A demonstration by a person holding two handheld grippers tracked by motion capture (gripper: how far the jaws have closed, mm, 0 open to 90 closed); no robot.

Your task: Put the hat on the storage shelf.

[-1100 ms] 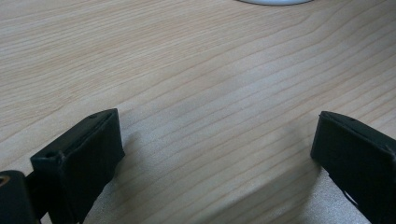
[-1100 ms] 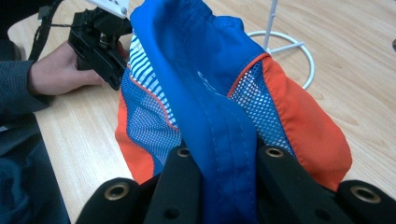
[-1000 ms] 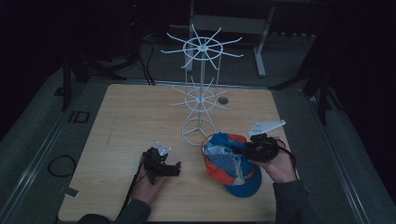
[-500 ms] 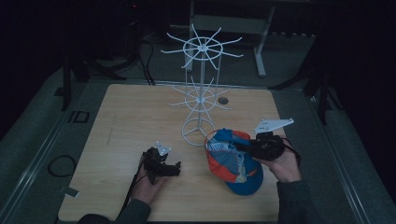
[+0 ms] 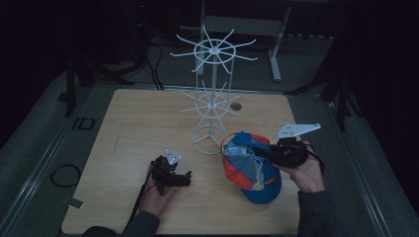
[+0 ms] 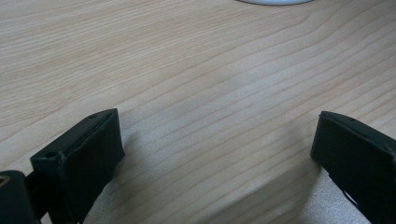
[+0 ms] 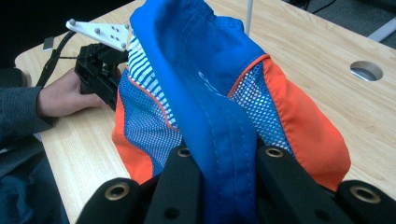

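High view: we see the wooden table spread across the middle of the frame, with a white wire display rack standing on it just above centre. Right of centre, below the rack's ring base, lies a blue and orange cap, its blue brim toward the bottom of the frame. At the cap's upper right edge we find the right gripper, held by the right hand, its jaws reaching left into the fabric. In the right gripper view the two black jaws are clenched on a blue fold of the cap, which rises straight up from between them and fills the centre. At lower left of centre in the high view, well apart from the cap, the left gripper rests on the table. In the left gripper view its jaws stand wide apart over bare wood, grasping nothing.
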